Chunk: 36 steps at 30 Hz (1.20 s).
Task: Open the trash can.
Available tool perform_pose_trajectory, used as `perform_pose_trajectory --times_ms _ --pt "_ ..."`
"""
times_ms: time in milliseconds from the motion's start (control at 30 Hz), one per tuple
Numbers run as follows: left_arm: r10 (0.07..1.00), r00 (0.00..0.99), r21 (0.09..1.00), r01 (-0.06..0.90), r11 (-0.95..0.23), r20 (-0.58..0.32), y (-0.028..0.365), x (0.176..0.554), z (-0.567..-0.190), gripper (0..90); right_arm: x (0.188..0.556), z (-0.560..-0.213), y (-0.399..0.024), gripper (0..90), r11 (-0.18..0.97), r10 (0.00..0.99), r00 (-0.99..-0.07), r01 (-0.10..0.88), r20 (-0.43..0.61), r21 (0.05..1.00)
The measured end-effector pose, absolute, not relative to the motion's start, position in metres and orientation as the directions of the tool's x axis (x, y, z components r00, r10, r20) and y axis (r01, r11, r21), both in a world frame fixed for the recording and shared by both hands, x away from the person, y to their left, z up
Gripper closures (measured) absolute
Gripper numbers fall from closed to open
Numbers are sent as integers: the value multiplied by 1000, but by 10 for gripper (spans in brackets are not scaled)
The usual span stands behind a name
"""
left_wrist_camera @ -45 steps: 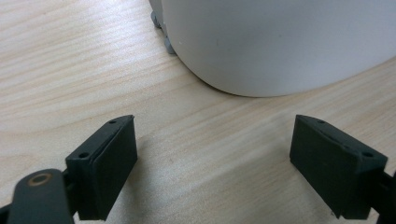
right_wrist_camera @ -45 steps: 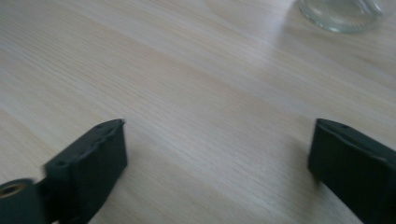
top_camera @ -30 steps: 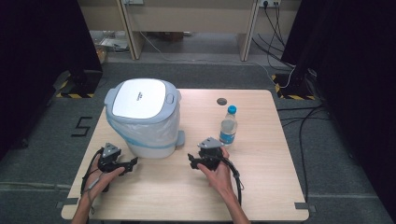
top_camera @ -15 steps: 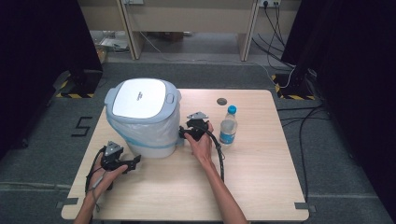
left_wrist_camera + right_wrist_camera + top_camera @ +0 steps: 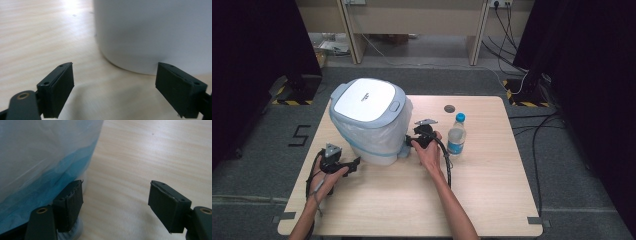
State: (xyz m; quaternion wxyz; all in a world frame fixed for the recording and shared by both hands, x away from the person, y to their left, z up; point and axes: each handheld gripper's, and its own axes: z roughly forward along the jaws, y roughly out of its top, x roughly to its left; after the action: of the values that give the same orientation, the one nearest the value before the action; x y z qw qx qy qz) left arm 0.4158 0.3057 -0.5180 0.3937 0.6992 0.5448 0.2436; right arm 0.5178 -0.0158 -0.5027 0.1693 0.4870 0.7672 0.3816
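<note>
Beside the bin's point(image 5: 371, 122) right flank, right gripper point(image 5: 416, 141) level, fingers just narrowing, holding nothing; left gripper point(image 5: 346, 165) at its base, fingers wide, empty.

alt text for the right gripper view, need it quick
The right tool hangs open low over a wooden table, nothing between its jaws. Its left jaw sits beside a bin wrapped in a clear bag with a blue band.
</note>
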Motion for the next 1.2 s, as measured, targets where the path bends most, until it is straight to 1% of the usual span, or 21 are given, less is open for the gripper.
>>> perform_pose_trajectory --times_ms 33,67,100,167,200,233,300,500,567,667,700,800,900,933,1000,1133,1167,1200 --pt "952 285 816 573 -75 -113 306 419 -518 153 515 -503 -16 320 232 874 -471 625 123 745" --pt "951 285 818 572 -69 -119 304 422 -517 154 513 -503 -16 335 230 871 -473 627 130 744" --pt "951 290 819 568 -79 -110 301 425 -515 155 510 -503 -15 336 242 870 -479 620 116 746" --pt "950 295 821 564 -91 -98 297 428 -513 157 505 -504 -12 384 269 866 -493 606 88 749" --pt "950 295 822 563 -88 -101 295 430 -512 161 502 -504 -10 390 268 863 -496 607 93 748" --pt "950 293 826 558 -82 -104 294 432 -512 168 500 -505 -8 402 291 857 -509 603 77 743" --pt "947 294 831 553 -58 -130 292 434 -511 174 492 -506 -2 400 305 849 -525 588 66 749" --pt "949 284 830 556 -49 -134 292 436 -513 180 482 -505 11 405 333 831 -554 564 48 756" --pt "948 276 827 561 -24 -160 295 438 -515 180 478 -505 19 386 338 819 -572 553 52 762" --pt "947 273 827 562 -15 -168 297 439 -514 180 478 -506 24 368 334 814 -577 557 66 761" --pt "948 269 829 559 -8 -172 299 439 -514 179 477 -507 30 347 335 808 -585 553 69 763" --pt "947 268 827 562 -5 -176 301 439 -514 177 476 -508 33 346 337 804 -591 548 69 766" --pt "947 264 828 560 6 -186 305 440 -514 176 476 -509 39 325 331 796 -599 552 88 765" --pt "946 260 829 559 14 -191 306 440 -514 176 475 -510 41 318 326 785 -610 556 109 764" --pt "946 257 831 557 22 -198 308 439 -513 178 475 -511 43 251 333 769 -628 556 121 762" --pt "946 265 832 555 9 -187 311 431 -509 178 474 -507 33 240 296 775 -611 576 162 762" --pt "943 286 836 549 -15 -171 309 424 -506 190 471 -504 23 239 280 774 -608 582 179 764" --pt "943 286 836 549 -15 -171 309 424 -506 200 471 -504 23 239 280 774 -608 582 179 764"
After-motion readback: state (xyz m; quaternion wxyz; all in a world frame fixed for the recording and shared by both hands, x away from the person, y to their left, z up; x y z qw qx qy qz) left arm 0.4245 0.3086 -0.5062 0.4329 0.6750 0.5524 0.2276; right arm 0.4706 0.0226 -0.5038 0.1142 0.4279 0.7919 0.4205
